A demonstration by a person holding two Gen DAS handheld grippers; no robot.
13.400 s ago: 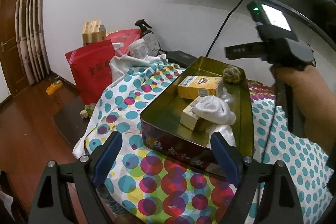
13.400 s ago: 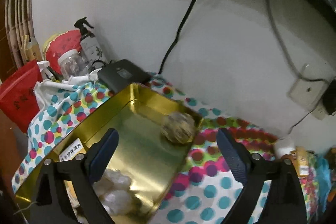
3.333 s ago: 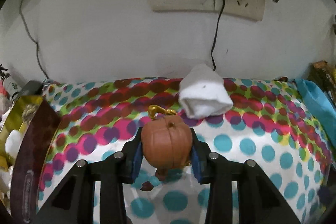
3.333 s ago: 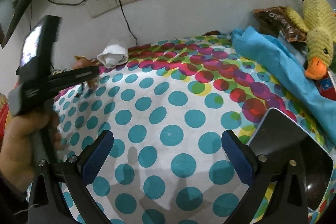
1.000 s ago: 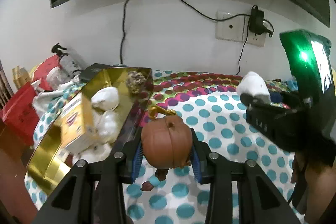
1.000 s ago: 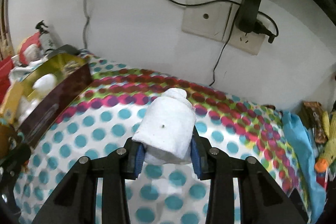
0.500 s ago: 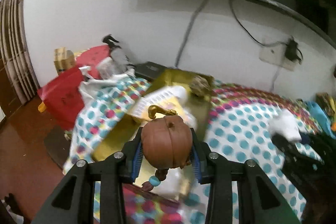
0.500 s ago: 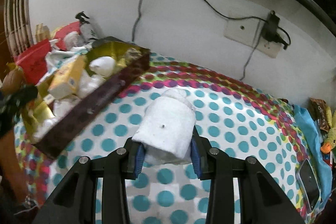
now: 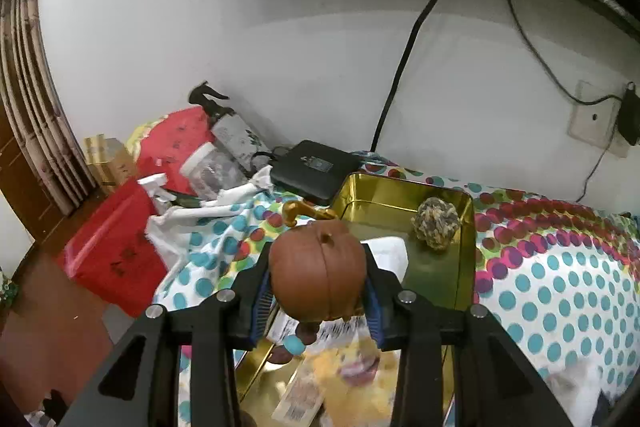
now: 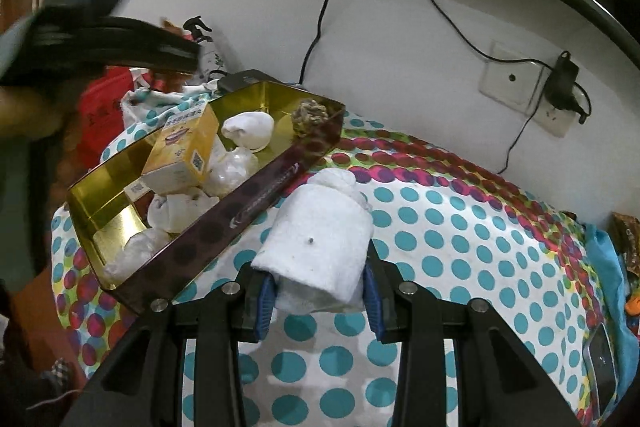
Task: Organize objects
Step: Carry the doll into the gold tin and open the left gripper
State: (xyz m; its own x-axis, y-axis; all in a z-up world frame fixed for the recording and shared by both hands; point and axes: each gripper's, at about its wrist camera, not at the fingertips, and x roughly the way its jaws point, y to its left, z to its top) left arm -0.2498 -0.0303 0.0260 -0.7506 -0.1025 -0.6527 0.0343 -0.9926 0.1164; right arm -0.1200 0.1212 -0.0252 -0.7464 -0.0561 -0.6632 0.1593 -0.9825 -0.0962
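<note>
The left gripper [image 9: 318, 289] is clamping a brown pumpkin-shaped ornament [image 9: 317, 270] between its blue pads, and is holding it above the near end of an open gold tin [image 9: 466, 259]; a beaded cord is dangling under the ornament; the tin is sitting on a polka-dot cloth [image 9: 560, 291] and is holding a rope ball [image 9: 435, 228] at its far end, with a yellow box [image 10: 182, 151] and white bundles in it; the right gripper [image 10: 319, 293] is squeezing a rolled white sock [image 10: 320, 251] tightly, just beside the tin's dark outer wall and over the cloth.
</note>
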